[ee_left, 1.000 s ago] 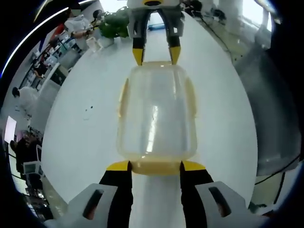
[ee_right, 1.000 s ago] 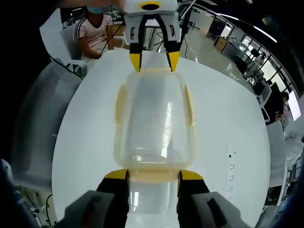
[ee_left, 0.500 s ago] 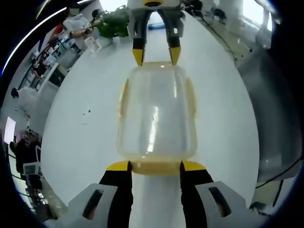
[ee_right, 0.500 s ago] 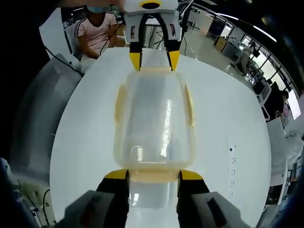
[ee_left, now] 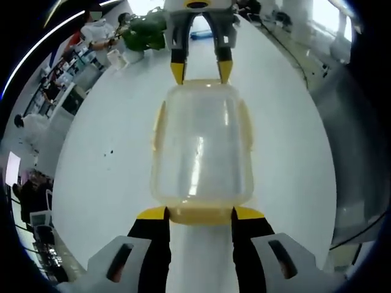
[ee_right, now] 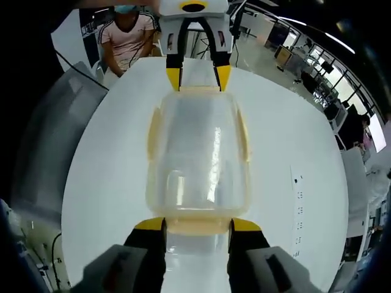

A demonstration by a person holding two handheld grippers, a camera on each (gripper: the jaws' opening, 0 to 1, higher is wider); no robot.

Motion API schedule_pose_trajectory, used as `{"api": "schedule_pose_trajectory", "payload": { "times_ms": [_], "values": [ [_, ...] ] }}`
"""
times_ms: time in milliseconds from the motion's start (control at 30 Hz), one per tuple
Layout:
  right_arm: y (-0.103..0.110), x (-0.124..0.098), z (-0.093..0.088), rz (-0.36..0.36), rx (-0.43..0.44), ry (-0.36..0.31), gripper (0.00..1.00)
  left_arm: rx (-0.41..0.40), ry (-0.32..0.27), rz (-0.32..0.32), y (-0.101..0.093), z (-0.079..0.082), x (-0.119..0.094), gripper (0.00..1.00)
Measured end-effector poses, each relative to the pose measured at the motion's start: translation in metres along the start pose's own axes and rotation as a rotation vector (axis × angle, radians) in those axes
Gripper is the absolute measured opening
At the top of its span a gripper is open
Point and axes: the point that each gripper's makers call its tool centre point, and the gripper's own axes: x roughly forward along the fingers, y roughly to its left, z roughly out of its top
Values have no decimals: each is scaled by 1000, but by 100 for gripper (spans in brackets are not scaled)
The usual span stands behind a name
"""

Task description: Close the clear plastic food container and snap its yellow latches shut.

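Clear plastic container sits lengthwise between the two grippers on a white, smooth, glossy round table — rounded-rectangle shape, soft corners, translucent walls with a bright streak of glare down the lid. Lid is on; pale yellow latches show along both long sides and at both short ends. Whether the side latches are snapped down I can't tell from these views. In the left gripper view, the left gripper comes up from the bottom, black jaws with yellow tips set apart, tips straddling the near end latch and touching its corners. The right gripper faces it from the far end, yellow tips right at the container's far edge, jaws likewise spread. The right gripper view mirrors this — container in the middle, right gripper at the near end latch, left gripper at the far end. Both tools lie level and roughly in line along the container's long axis. A person in a pink shirt sits behind the table.
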Motion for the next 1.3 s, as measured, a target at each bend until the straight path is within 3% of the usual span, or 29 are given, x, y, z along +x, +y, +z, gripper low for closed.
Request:
{"api": "schedule_pose_trajectory", "payload": {
  "times_ms": [1000, 1300],
  "values": [
    [2, -5, -68, 17, 25, 42, 37, -8, -30, -42, -5, 47, 49, 36],
    [6, 0, -81, 26, 19, 77, 37, -13, -32, -48, -9, 53, 58, 36]
  ]
}}
